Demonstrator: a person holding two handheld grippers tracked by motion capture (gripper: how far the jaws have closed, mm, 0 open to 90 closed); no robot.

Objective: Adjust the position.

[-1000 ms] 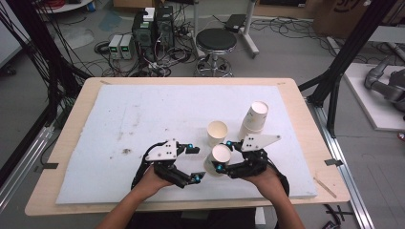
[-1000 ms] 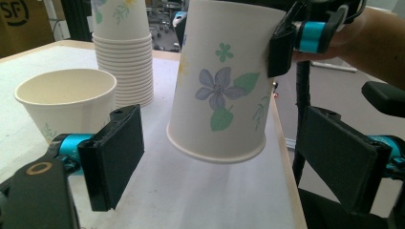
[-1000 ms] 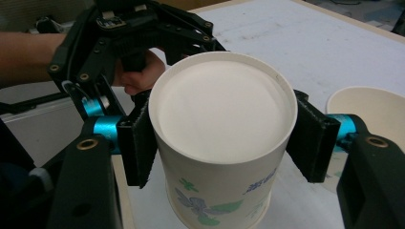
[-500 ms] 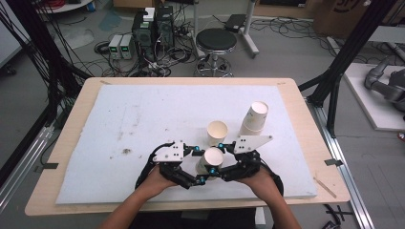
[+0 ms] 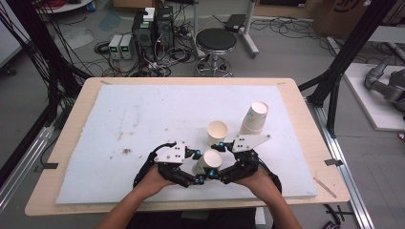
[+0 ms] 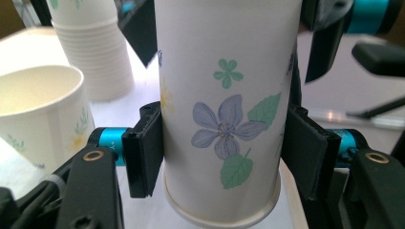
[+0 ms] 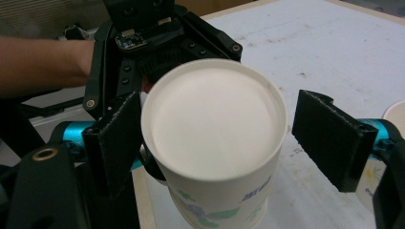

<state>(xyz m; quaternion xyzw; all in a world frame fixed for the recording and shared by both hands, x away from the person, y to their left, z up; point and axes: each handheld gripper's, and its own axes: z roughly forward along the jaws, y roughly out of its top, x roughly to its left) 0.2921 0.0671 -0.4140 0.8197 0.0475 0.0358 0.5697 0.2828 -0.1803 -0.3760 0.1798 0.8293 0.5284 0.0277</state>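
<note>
The paper cup [image 5: 207, 163] has changed hands near the table's six o'clock edge. A second ago the right gripper [image 5: 220, 172] pinched it; the left gripper [image 5: 199, 179] has since closed in from nine o'clock and its jaws have just clamped the flowered wall, while the right gripper's jaws have just swung apart, one pad [image 7: 333, 138] standing clear of the rim.

High view looks down over the table [image 5: 143, 105]; both gripper views sit close (facing each other), sharing the cup [image 6: 224, 109].
</note>
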